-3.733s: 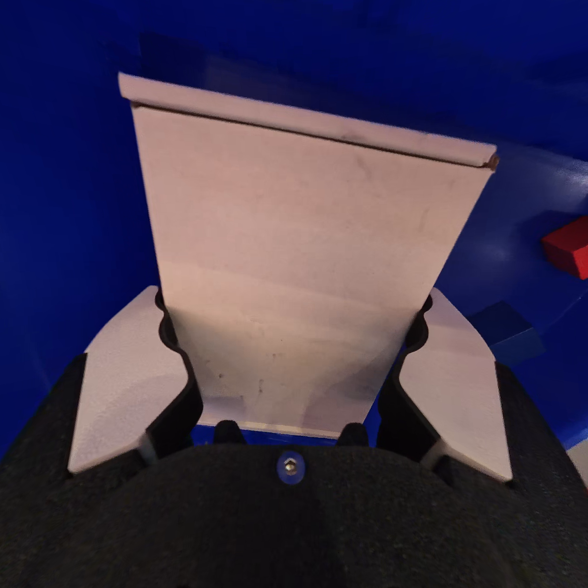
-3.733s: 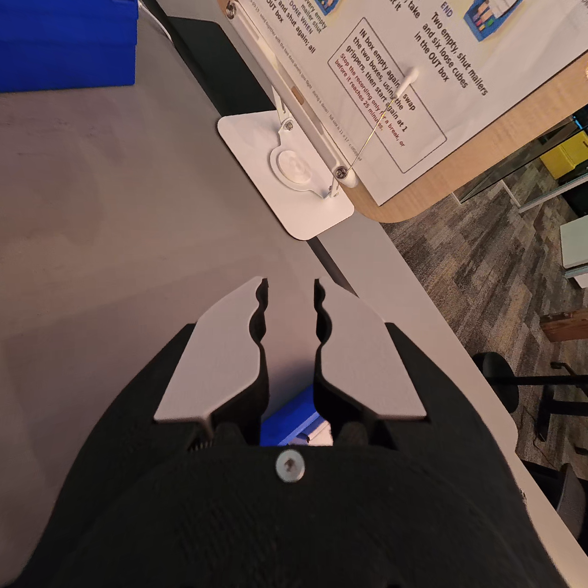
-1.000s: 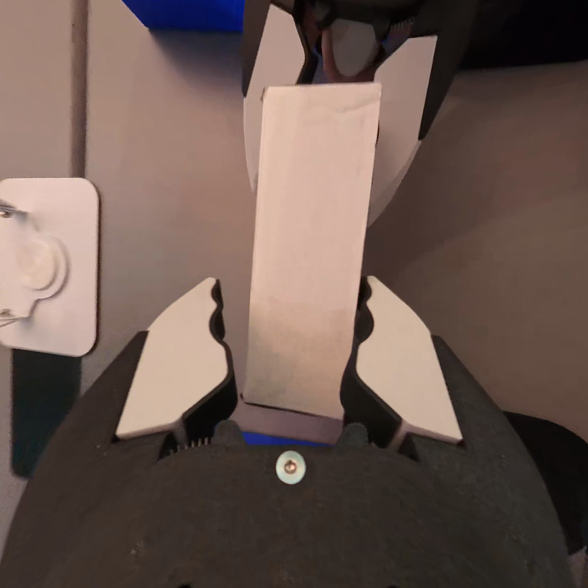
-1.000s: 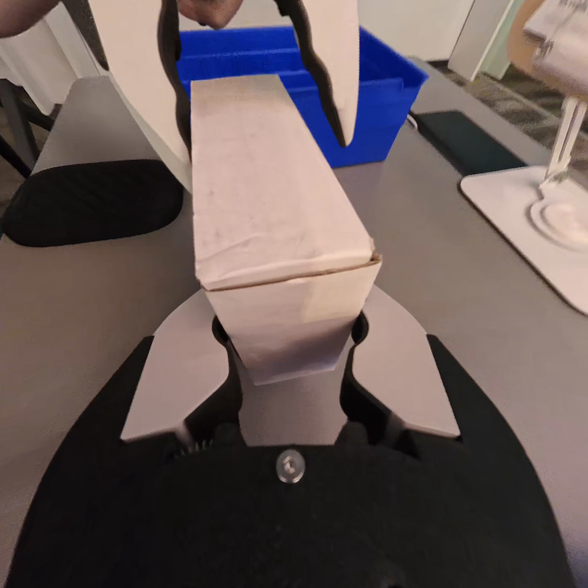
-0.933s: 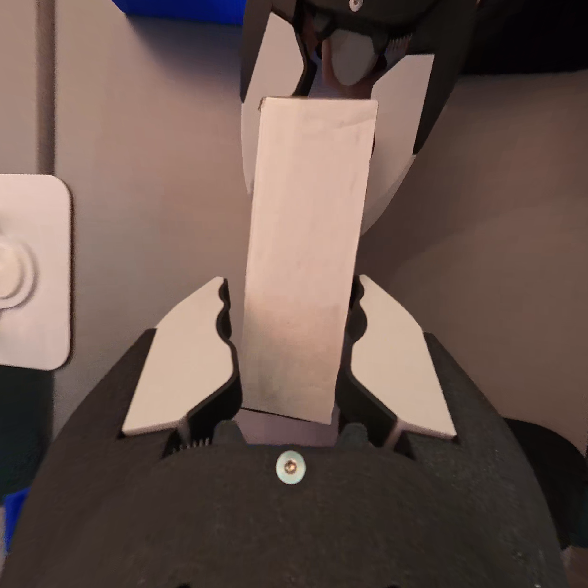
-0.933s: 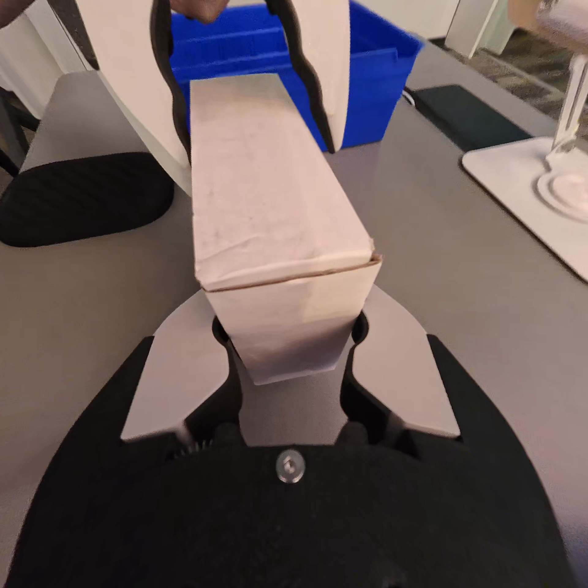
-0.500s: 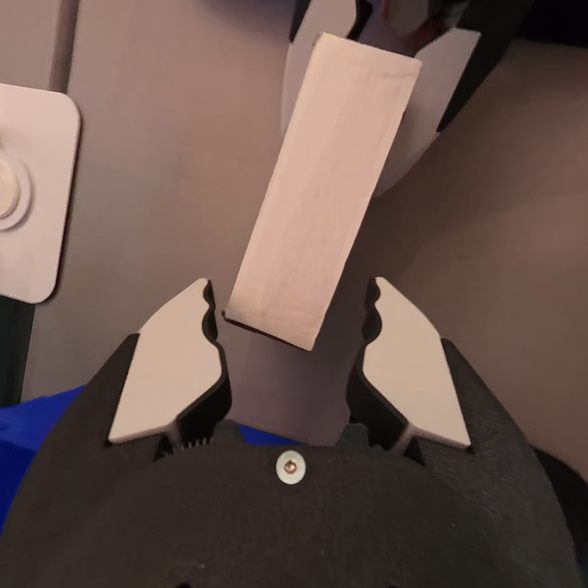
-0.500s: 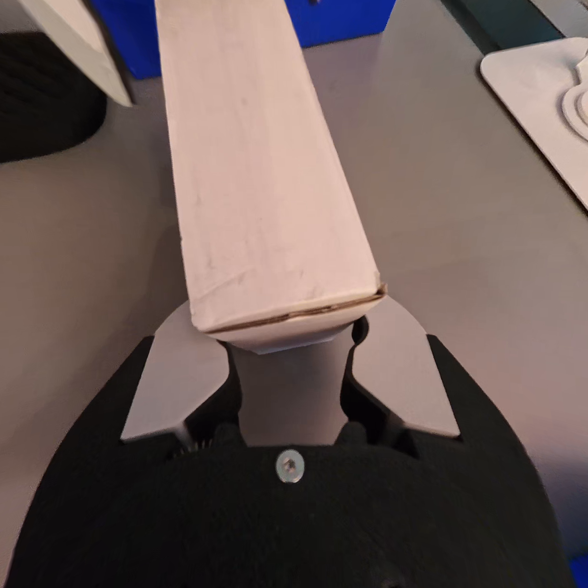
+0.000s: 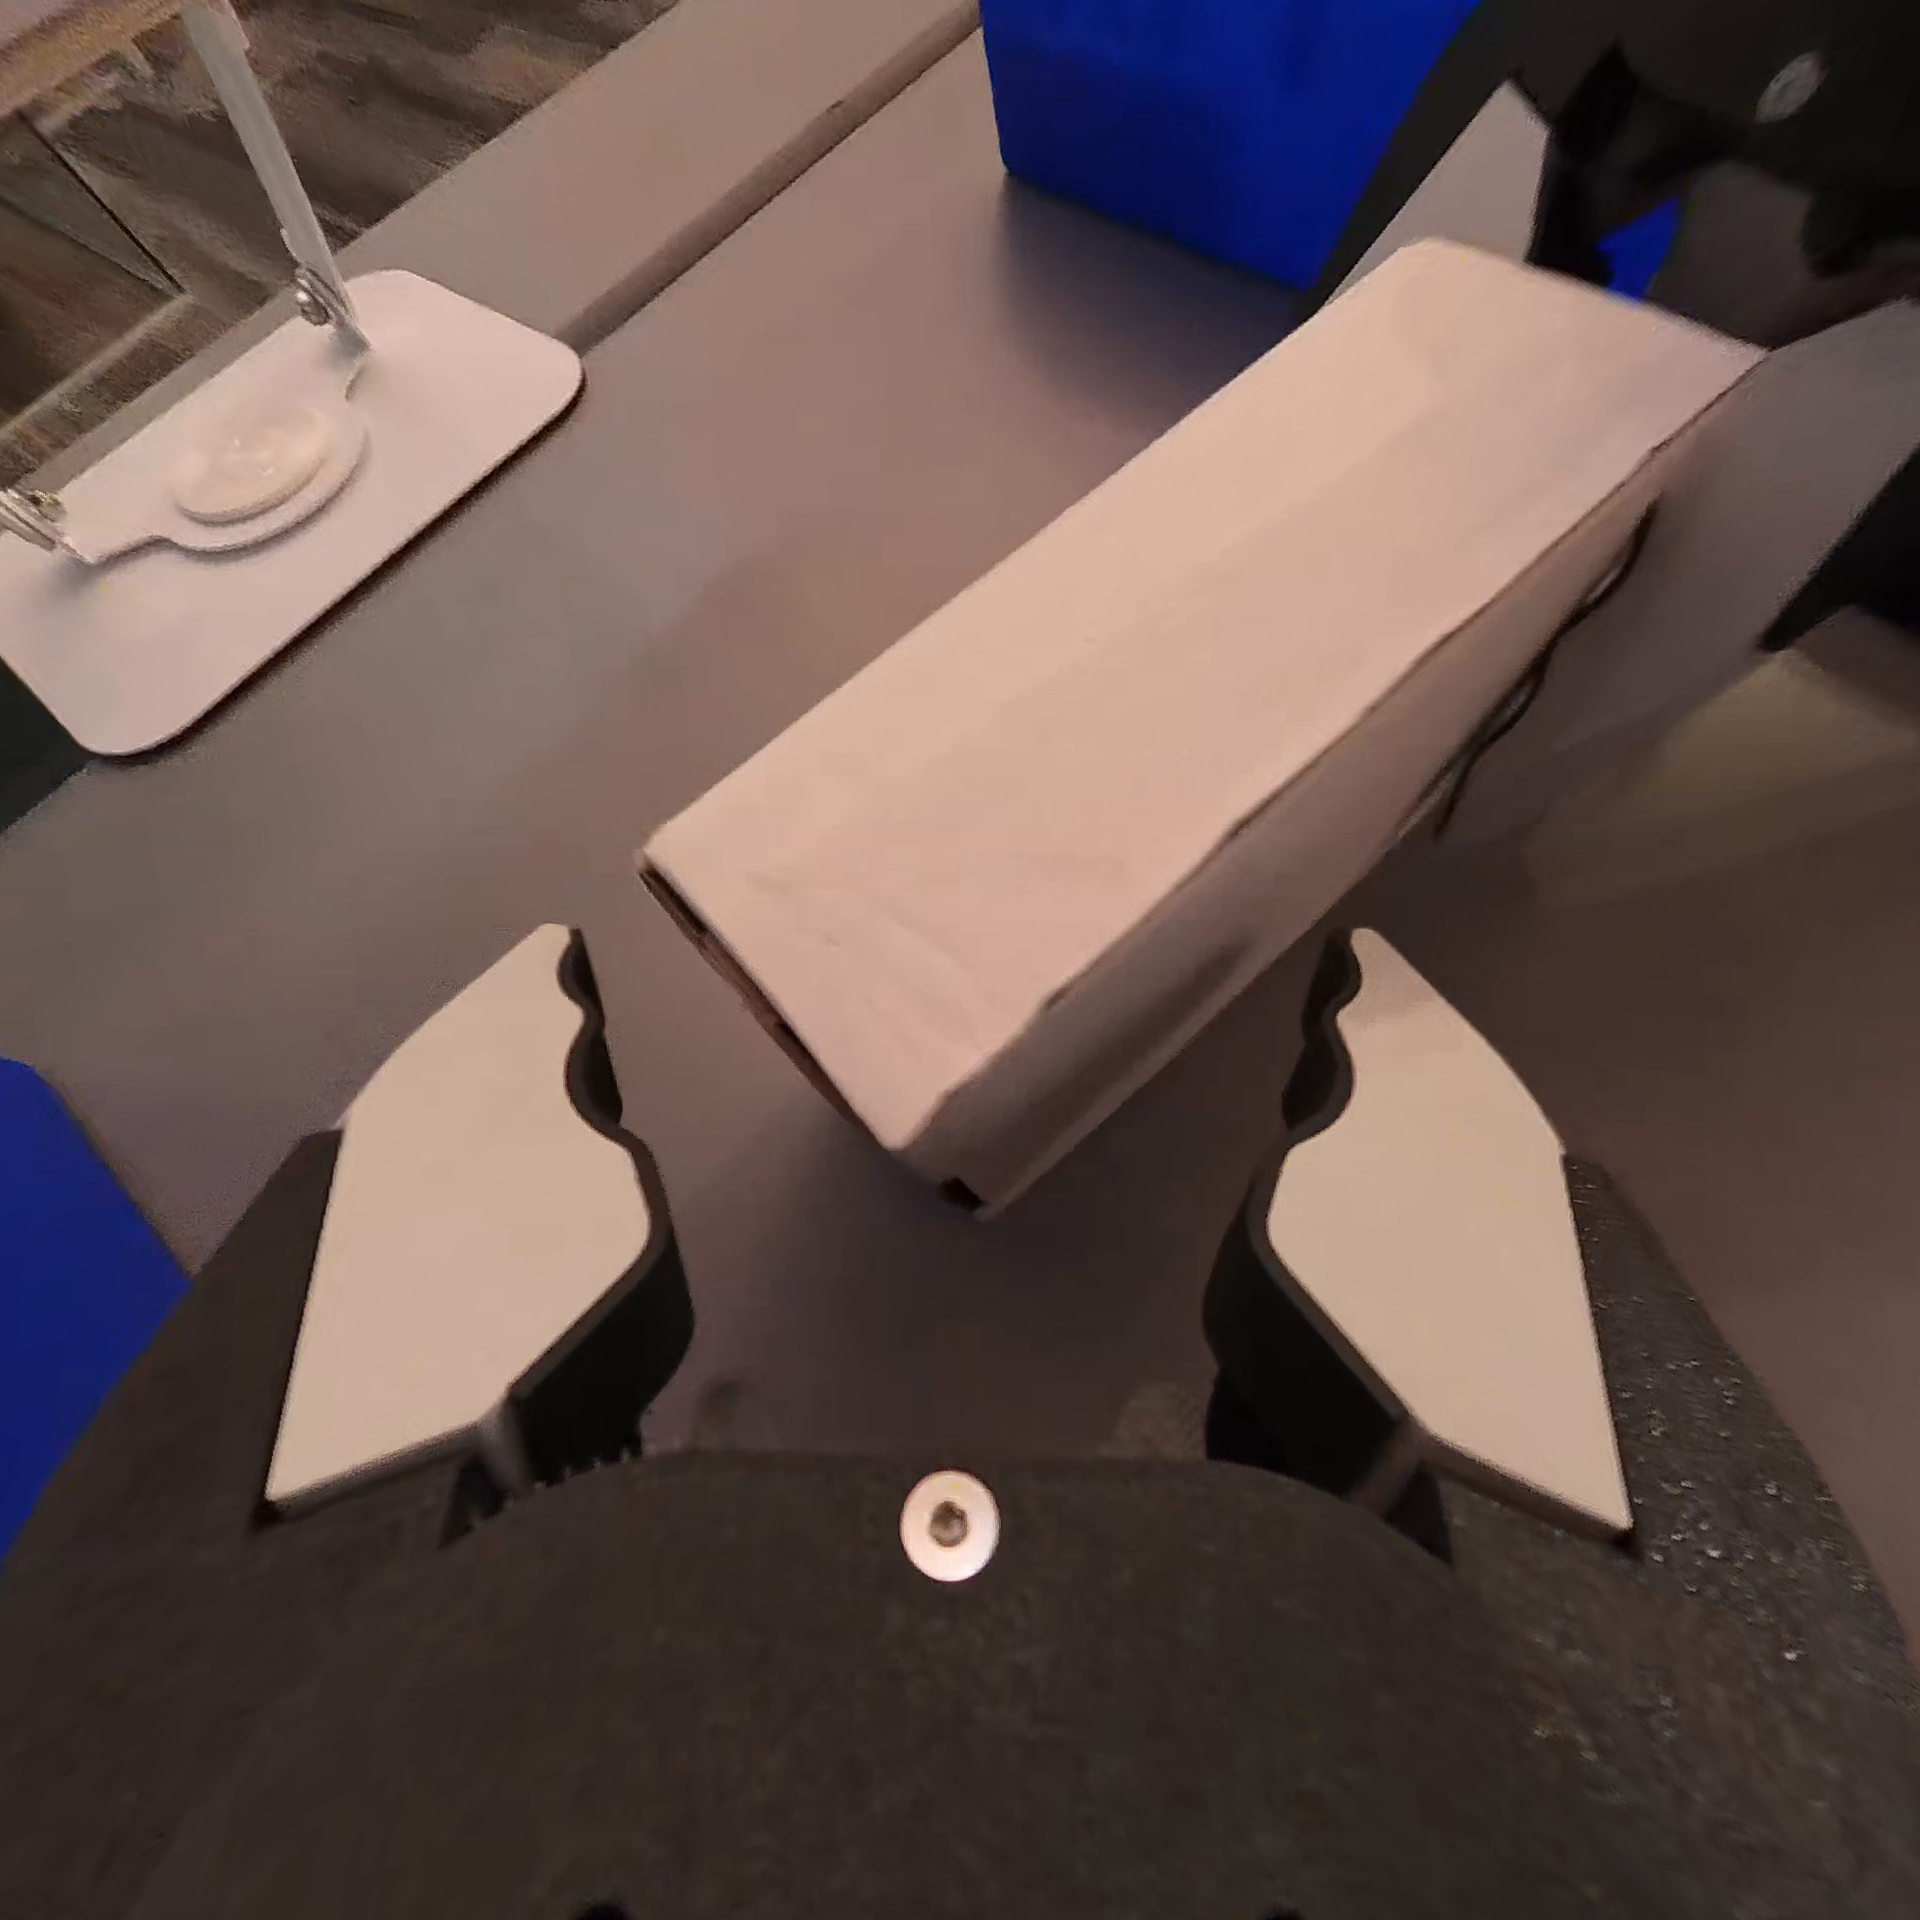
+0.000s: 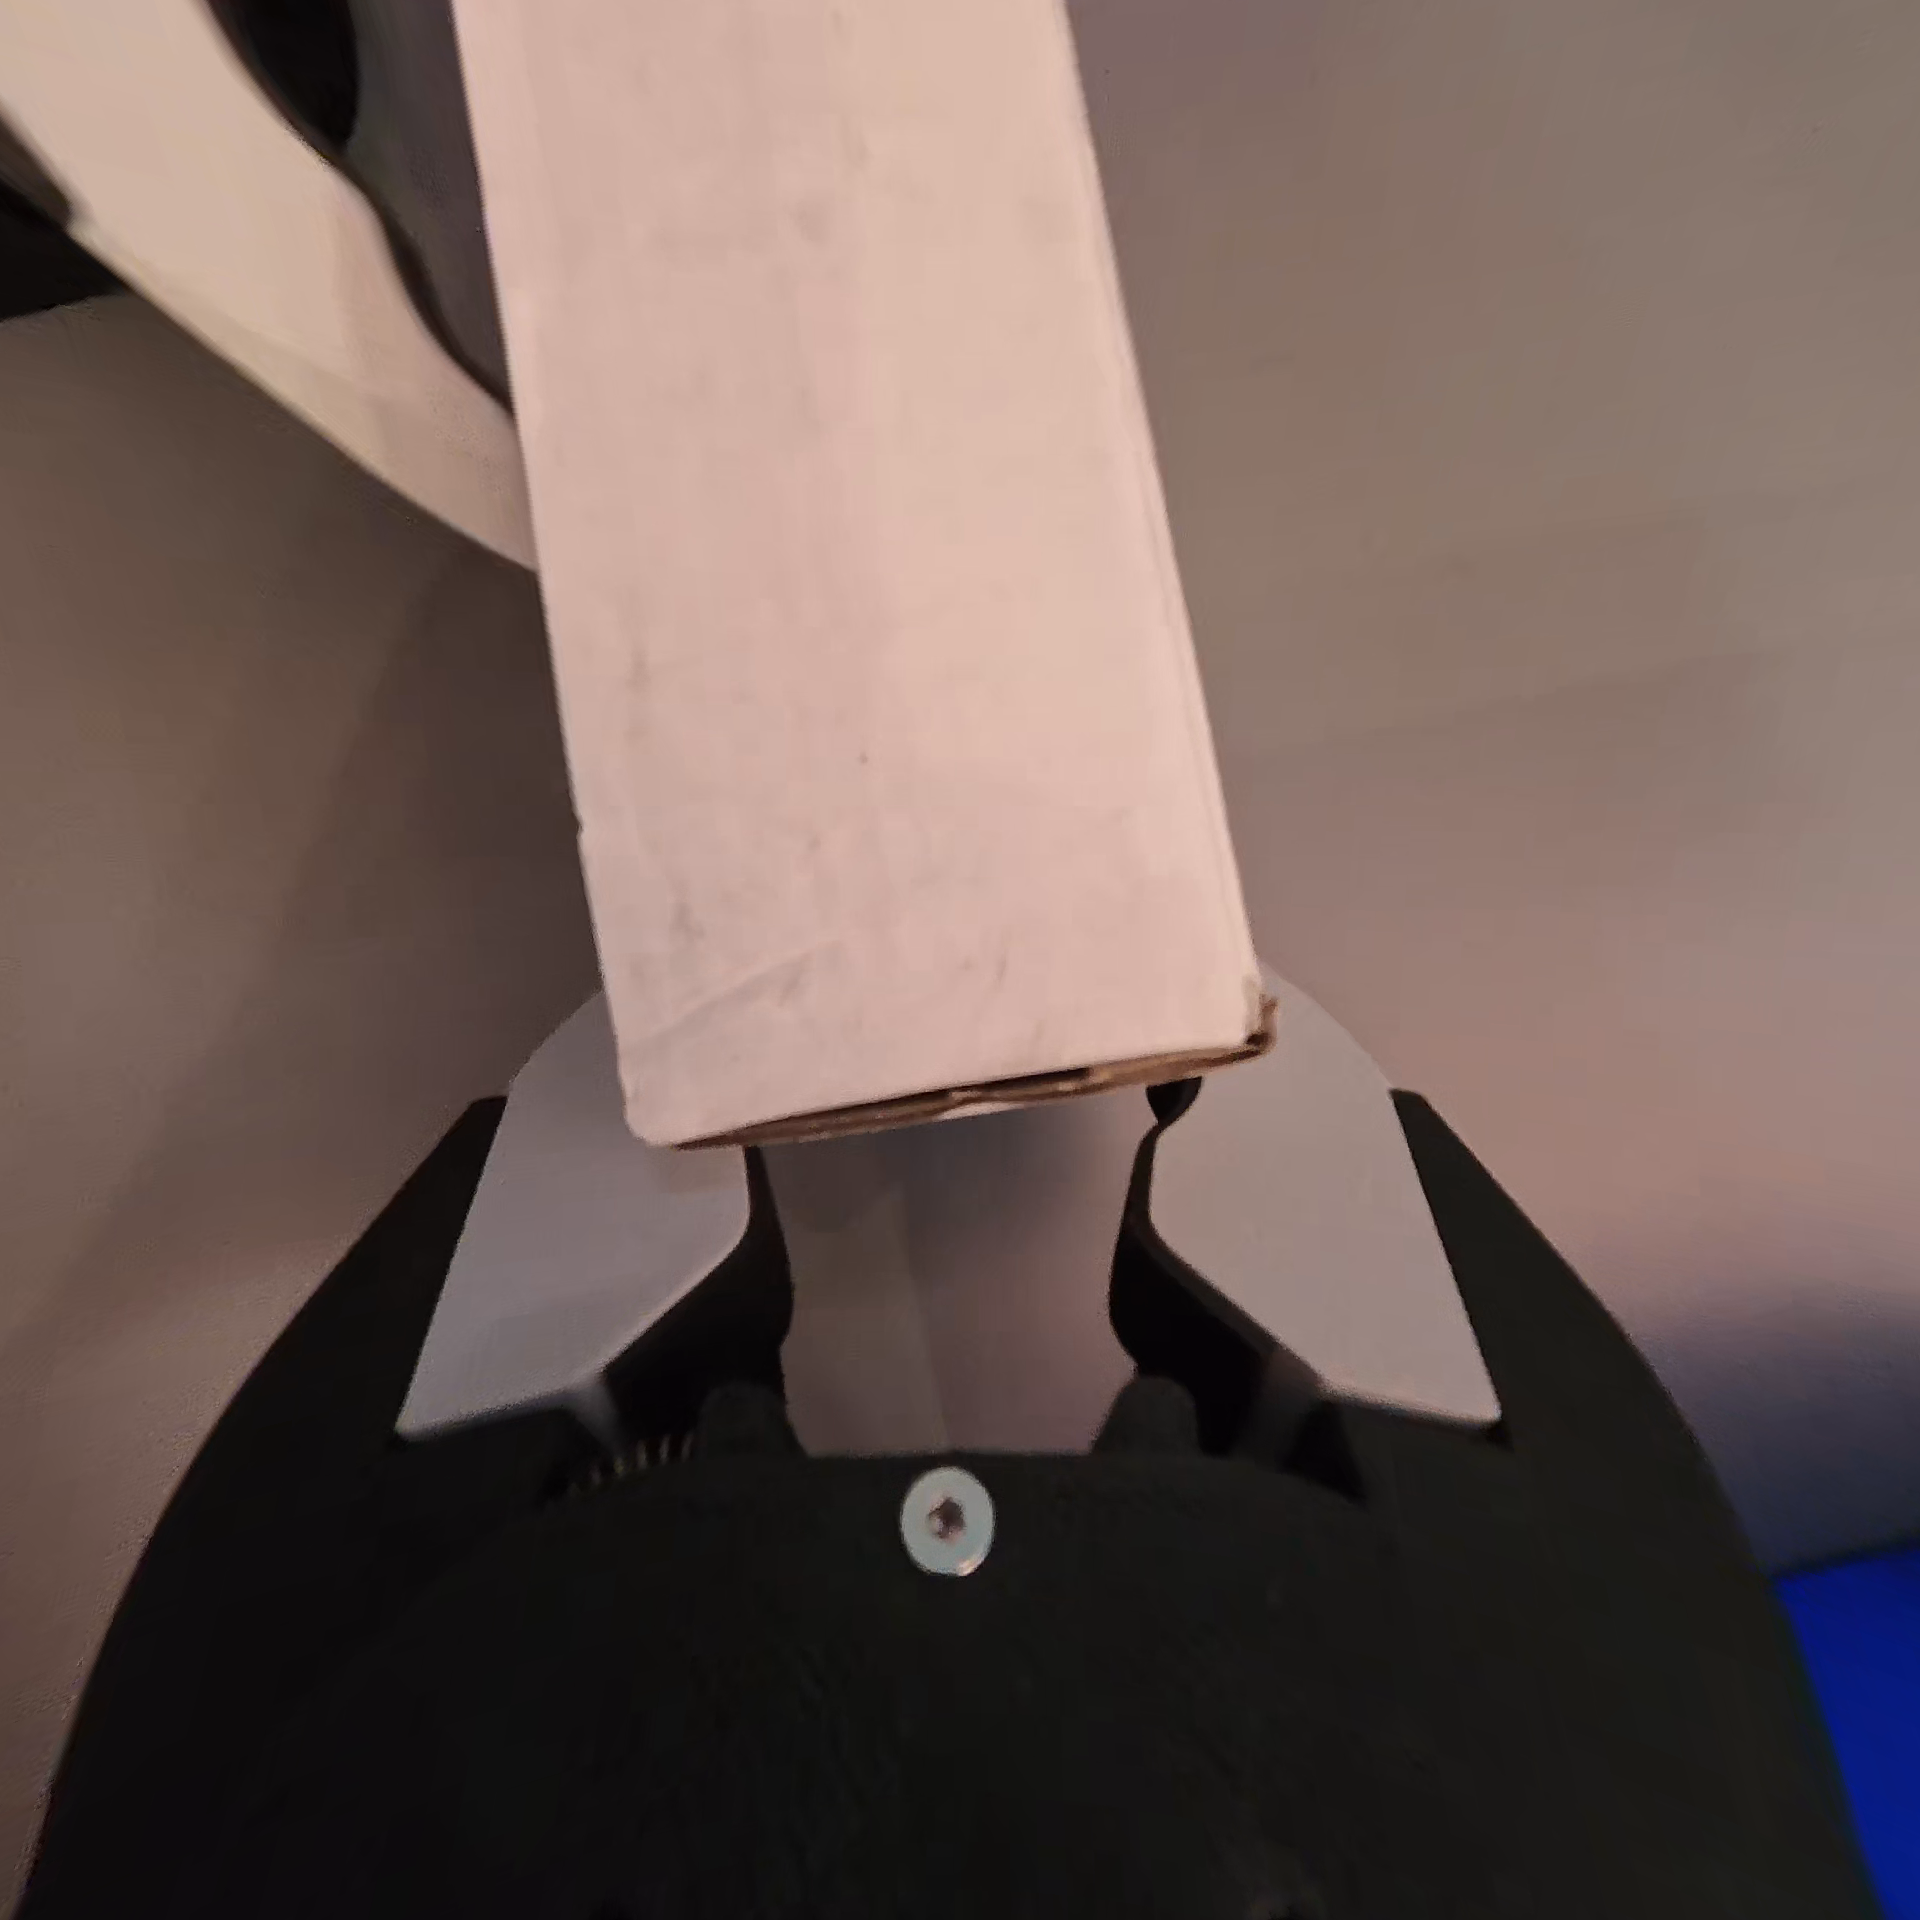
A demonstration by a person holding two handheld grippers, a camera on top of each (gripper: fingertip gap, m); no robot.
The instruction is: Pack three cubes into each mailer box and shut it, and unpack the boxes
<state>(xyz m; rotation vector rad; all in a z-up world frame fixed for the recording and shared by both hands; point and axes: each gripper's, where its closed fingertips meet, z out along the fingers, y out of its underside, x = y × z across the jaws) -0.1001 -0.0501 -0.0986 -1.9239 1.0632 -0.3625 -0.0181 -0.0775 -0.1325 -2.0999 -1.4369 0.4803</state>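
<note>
Released! Half a second back the white mailer box sat just clear of the left hand-held gripper; now that gripper has pulled farther off and swung round, and its fingers stand wide apart with nothing between them. The box's near end hangs in front of the gap, touching neither finger, and slants away up and to the right.

Over to the right wrist view: the right hand-held gripper clamps the near end of the mailer box, which is closed along its length and reaches away up the view. A white finger of the left gripper shows at upper left, beside the box; contact cannot be told.

Below lies the grey desk. A white stand base rests on it at left, well apart from the box. A blue bin stands beyond the box's far end, and another blue patch shows at the left edge.
</note>
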